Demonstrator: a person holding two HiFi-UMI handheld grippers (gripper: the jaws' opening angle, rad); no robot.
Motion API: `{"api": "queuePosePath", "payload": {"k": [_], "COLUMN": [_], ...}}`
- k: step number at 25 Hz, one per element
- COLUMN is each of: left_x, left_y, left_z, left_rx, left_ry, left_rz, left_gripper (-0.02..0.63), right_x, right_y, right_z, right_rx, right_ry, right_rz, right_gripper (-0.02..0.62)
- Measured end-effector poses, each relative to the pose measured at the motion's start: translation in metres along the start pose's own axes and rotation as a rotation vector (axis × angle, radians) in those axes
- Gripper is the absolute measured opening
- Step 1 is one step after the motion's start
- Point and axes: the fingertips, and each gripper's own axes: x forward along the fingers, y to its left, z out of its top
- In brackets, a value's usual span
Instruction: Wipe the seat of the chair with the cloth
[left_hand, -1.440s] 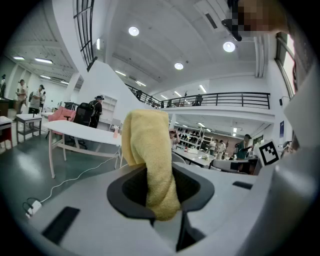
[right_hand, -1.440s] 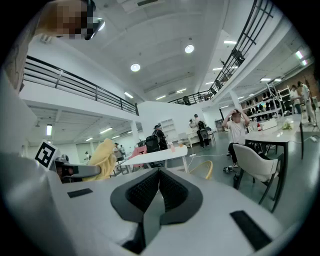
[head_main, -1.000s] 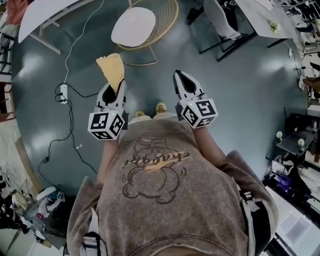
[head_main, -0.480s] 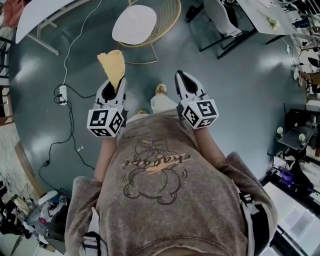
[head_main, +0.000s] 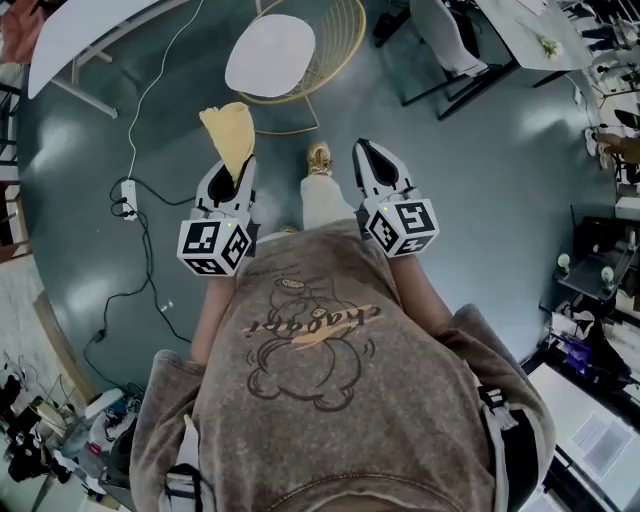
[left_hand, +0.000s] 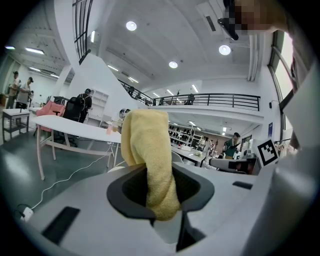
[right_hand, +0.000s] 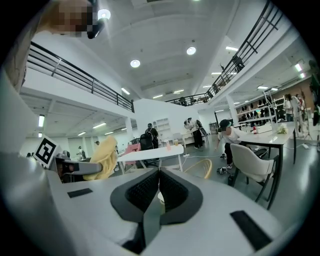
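We stand short of the far chair (head_main: 343, 38), seat (head_main: 270, 55) unwiped, left gripper (head_main: 236, 168) clamped on the yellow cloth (head_main: 228, 132), right gripper (head_main: 368, 156) closed and empty.

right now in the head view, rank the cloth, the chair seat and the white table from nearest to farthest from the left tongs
1. cloth: clamped in the left tongs, sticking out ahead of them.
2. chair seat: on the floor ahead, slightly to the right.
3. white table: farthest, at the view's top left, beyond the seat.
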Motion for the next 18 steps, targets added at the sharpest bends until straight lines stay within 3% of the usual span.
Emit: {"api": "queuePosePath", "payload": {"k": [9, 18], "left_x": [0.052, 0.127], "left_y": [0.025, 0.046], "left_z": [0.006, 0.032], "left_rx": [0.023, -0.003], "left_ry": [0.022, 0.043], "left_rz": [-0.020, -0.050], "left_gripper": [0.112, 0.112], "right_x": [0.044, 0.111], "right_y": [-0.032, -0.077], "right_z": [0.010, 0.033], "right_rx": [0.004, 0.029], "right_ry": [-0.014, 0.001], "right_rz": [-0.032, -0.035], "right_gripper": [0.028, 0.028]}}
